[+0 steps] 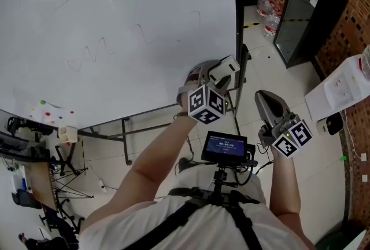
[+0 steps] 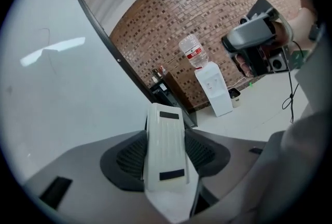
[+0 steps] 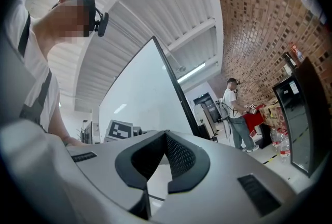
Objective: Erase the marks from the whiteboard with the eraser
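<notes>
Jaws of the left gripper (image 2: pixel 166 154) clamp the eraser (image 2: pixel 164 129) across its long sides, by the whiteboard's (image 1: pixel 115 23) lower right corner; it looks light, rigid-shelled; right gripper (image 3: pixel 166 140) closed on nothing.

My head camera looks steeply down from above my arms and takes in both grippers from behind: the left gripper (image 1: pixel 222 74) at the edge of the whiteboard (image 1: pixel 115 29), the right gripper (image 1: pixel 267 99) near it. The left gripper camera sits close behind my fingers and faces along them, with the board to their left and the right gripper high to their right. The right gripper camera tilts upward past my fingertips, the board beyond them. All three views share the whiteboard, and each gripper camera catches the other gripper.
</notes>
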